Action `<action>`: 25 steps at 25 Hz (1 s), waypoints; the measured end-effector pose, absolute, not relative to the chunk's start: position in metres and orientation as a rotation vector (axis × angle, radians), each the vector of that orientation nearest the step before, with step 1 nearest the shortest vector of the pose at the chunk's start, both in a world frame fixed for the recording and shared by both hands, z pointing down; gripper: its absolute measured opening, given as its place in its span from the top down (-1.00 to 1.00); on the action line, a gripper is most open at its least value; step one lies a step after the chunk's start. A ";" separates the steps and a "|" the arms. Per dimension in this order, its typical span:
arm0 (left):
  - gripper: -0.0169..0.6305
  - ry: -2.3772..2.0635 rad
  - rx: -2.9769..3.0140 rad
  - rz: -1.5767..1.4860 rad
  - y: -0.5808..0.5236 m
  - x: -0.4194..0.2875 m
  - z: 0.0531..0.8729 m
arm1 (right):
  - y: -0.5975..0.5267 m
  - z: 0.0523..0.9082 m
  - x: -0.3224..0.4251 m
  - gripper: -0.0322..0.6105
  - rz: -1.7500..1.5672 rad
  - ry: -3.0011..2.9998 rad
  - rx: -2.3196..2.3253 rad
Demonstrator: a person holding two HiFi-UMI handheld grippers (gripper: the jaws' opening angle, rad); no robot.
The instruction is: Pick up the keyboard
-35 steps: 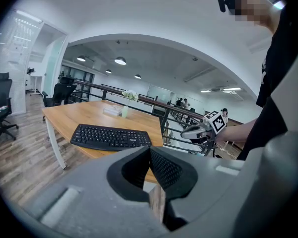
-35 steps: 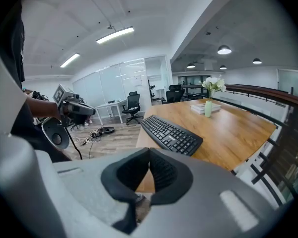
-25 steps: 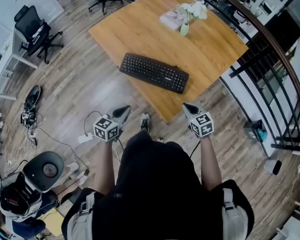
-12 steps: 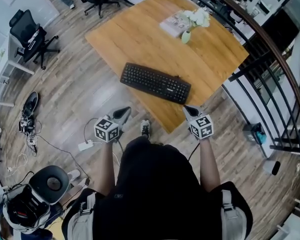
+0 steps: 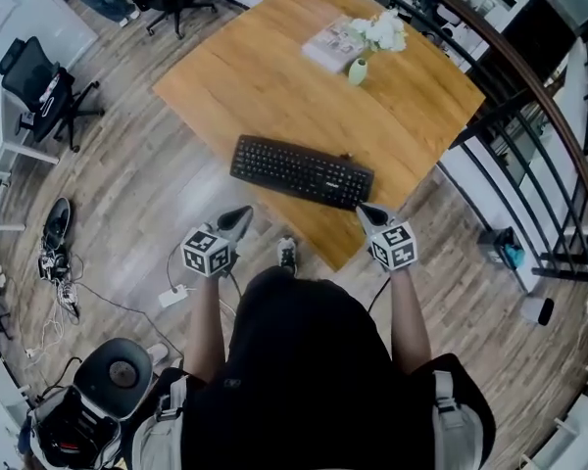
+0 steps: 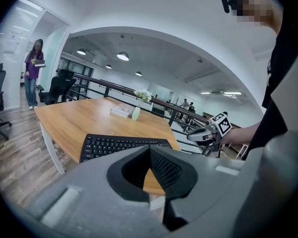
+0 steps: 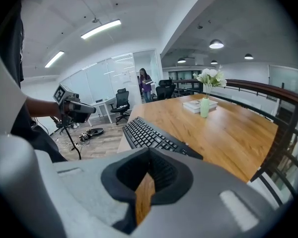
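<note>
The left gripper (image 6: 150, 150) has its jaws closed pad to pad with nothing between them. It is held over the wooden floor (image 5: 147, 194), just near of the table's near-left edge. The right gripper (image 7: 149, 153) is likewise closed tight and empty, its tip at the table's near-right edge, close beside the right end of the keyboard (image 5: 301, 171); whether it touches cannot be told from the head view, though its own view shows the keyboard lying a little ahead of the jaws. Both grippers point forward and somewhat down, one on either side of the table's near corner, each with its marker cube behind the jaws. The black keyboard lies flat on the near part of the wooden table (image 5: 265, 76), its long side running left to right, its left end ahead of the left gripper. Farther back on the table, towards the right, a small green vase (image 5: 359, 70) of white flowers stands just beside a book (image 5: 328, 42). A dark railing (image 5: 529, 116) curves along the table's right side. On the floor to the left lie a power strip (image 5: 173, 295) and loose cables (image 5: 69, 282), with black office chairs (image 5: 44, 81) beyond. A person in purple (image 6: 32, 68) stands at the far left.
</note>
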State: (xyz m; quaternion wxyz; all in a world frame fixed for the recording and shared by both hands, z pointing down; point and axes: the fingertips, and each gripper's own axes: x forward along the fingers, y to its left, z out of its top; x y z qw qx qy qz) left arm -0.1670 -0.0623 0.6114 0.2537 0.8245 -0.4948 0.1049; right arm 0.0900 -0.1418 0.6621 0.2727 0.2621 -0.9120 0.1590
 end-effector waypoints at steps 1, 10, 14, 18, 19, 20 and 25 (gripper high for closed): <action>0.91 -1.335 2.245 0.288 -0.068 -0.168 0.613 | -0.144 0.663 0.089 0.89 0.433 -2.450 0.713; 0.91 -1.239 2.304 0.311 -0.118 -0.173 0.615 | -0.168 0.669 0.086 0.89 0.468 -2.414 0.798; 0.91 -1.216 2.315 0.315 -0.135 -0.185 0.617 | -0.180 0.670 0.079 0.89 0.473 -2.398 0.830; 0.91 -1.194 2.324 0.316 -0.149 -0.200 0.618 | -0.191 0.669 0.069 0.89 0.473 -2.385 0.865; 0.91 -1.189 2.328 0.316 -0.153 -0.204 0.618 | -0.193 0.669 0.066 0.89 0.472 -2.383 0.873; 0.91 -1.184 2.331 0.318 -0.156 -0.208 0.619 | -0.195 0.670 0.063 0.89 0.472 -2.381 0.880; 0.91 -1.159 2.347 0.338 -0.173 -0.224 0.624 | -0.197 0.675 0.051 0.89 0.482 -2.364 0.921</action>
